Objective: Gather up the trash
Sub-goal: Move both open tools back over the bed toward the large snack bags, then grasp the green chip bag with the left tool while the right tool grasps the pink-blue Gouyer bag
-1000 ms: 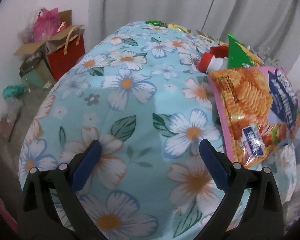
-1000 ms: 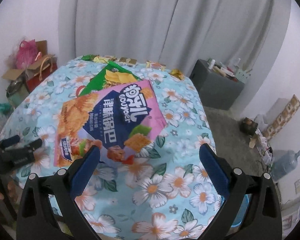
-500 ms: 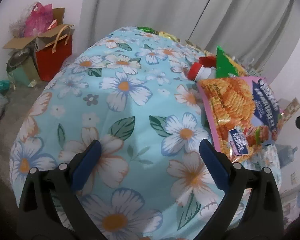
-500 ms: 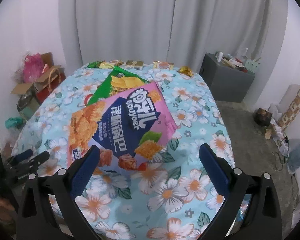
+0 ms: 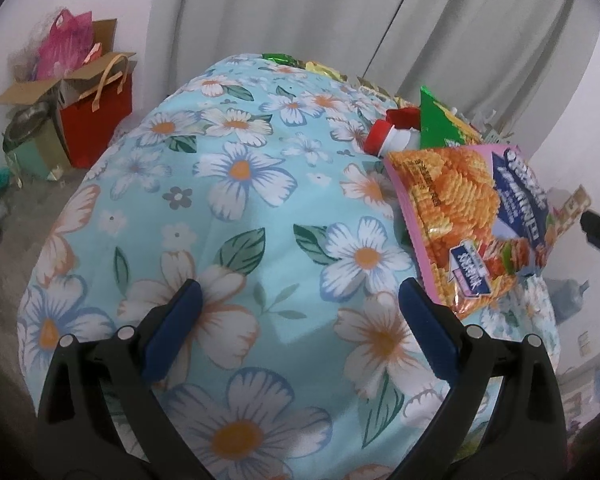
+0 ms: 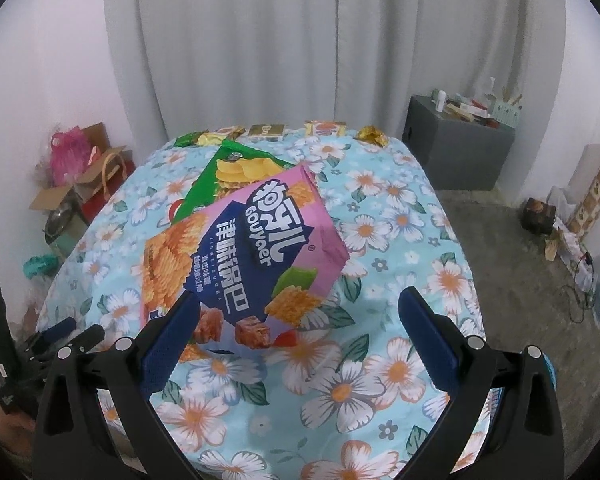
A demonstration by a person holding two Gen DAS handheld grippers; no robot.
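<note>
- Here, the large pink-and-blue crinkly snack bag (image 6: 244, 264) lies flat near the middle of the floral blue tablecloth (image 6: 400, 216), overlapping a green chip bag (image 6: 236, 172) behind it.
- The right gripper (image 6: 300, 320) hangs above its near edge, jaws spread wide and empty; the left gripper (image 5: 296, 312) is likewise wide and empty over bare cloth, the bag to its right.
- Best pinch a loose edge, not the puffed middle.
- The bag reads "GOUYaer" under big Chinese characters.
- Small wrappers (image 6: 324, 128) line the far edge.

On the bench (image 6: 400, 216) lay two large snack bags, one pink (image 6: 260, 248) and one green (image 6: 236, 172), one red-capped bottle (image 5: 392, 140), and about five small wrappers (image 6: 284, 132) along the far edge.
</note>
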